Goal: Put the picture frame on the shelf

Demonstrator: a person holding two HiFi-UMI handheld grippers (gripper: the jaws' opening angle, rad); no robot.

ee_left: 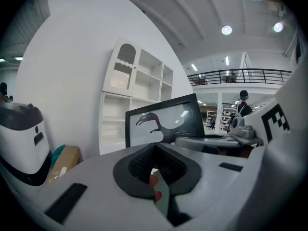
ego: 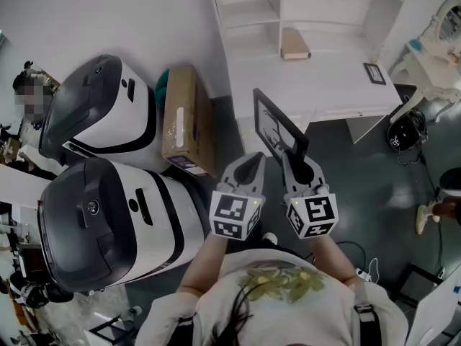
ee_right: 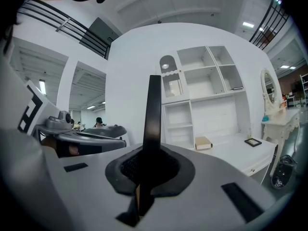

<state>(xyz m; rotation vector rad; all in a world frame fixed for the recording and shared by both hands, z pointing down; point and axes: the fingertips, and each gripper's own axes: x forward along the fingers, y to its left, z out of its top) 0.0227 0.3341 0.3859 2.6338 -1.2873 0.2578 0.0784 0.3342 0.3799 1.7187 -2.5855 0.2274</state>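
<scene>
While right gripper (ee_right: 151, 163) pinches its edge | picture frame (ee_right: 154, 110) rises upright above

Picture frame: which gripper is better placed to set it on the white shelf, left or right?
Right. The right gripper is shut on the picture frame, holding it upright toward the white shelf ahead. The left gripper sits beside it, jaws together and empty.

No legible text — label (ego: 181, 118) on cardboard box (ego: 193, 92) too small to read.
</scene>
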